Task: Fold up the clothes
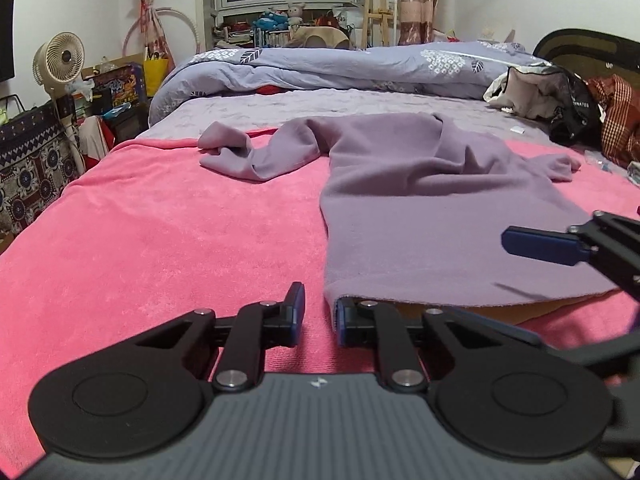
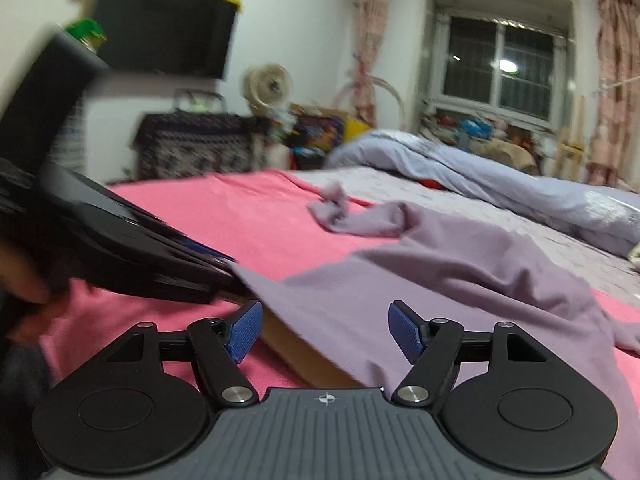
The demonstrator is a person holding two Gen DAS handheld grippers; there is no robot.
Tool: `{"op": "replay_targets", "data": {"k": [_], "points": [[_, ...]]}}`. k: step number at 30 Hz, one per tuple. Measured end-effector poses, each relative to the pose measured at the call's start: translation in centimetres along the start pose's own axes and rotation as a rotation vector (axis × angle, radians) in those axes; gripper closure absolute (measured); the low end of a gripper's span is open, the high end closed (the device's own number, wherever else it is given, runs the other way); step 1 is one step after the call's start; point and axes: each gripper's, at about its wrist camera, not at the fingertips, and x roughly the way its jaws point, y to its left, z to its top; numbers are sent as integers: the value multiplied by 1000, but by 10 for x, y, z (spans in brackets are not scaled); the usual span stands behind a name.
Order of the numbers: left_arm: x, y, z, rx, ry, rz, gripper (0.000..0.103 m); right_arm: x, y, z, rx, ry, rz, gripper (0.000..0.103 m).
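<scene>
The bed (image 1: 360, 108) fills most of the room, and a pink blanket (image 1: 160, 240) is spread over its near half. On the blanket lies the purple top (image 1: 420, 208), a long-sleeved one, with its body running from the near edge away toward the bunched quilt (image 1: 340, 68). One sleeve (image 1: 248, 160) is crumpled out to the left and the other sleeve (image 1: 560, 164) trails off to the right. The near hem stands slightly off the blanket, with something flat and tan (image 2: 304, 356) showing under it — possibly a board, though I cannot tell.

The cloth looks soft, light and limp, like a thin knit. It should drape and sag from wherever it is lifted, and it will probably cling a little to the fuzzy blanket rather than slide. Nothing here is fragile. The sensible holds are the two hem corners, pinched together so the body lifts evenly — or a shoulder and cuff when bringing a sleeve in.

The right claw (image 2: 326, 332) is released, with its blue pads wide apart just over the hem and pressing on nothing. The left claw (image 1: 320, 316) is nearly closed, with a narrow gap showing. The hem's left corner (image 1: 334, 300) sits at its right finger. Whether it has actually pinched that corner, I cannot tell.
</scene>
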Motion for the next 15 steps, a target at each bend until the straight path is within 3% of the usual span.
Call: {"op": "replay_targets", "data": {"k": [6,9,12,15], "points": [[0,-5,-4,25,7,10,85,20,-11,-6,3,62,-213,33],[0,-4,-6,25,13,11,85,19,-30,-22,-63,113,-354,33],[1,-8,-10,47,26,13,83,10,-60,-43,-104,157,-515,30],[0,-20,-18,115,28,44,75,-8,-94,-57,-43,167,-640,27]]}}
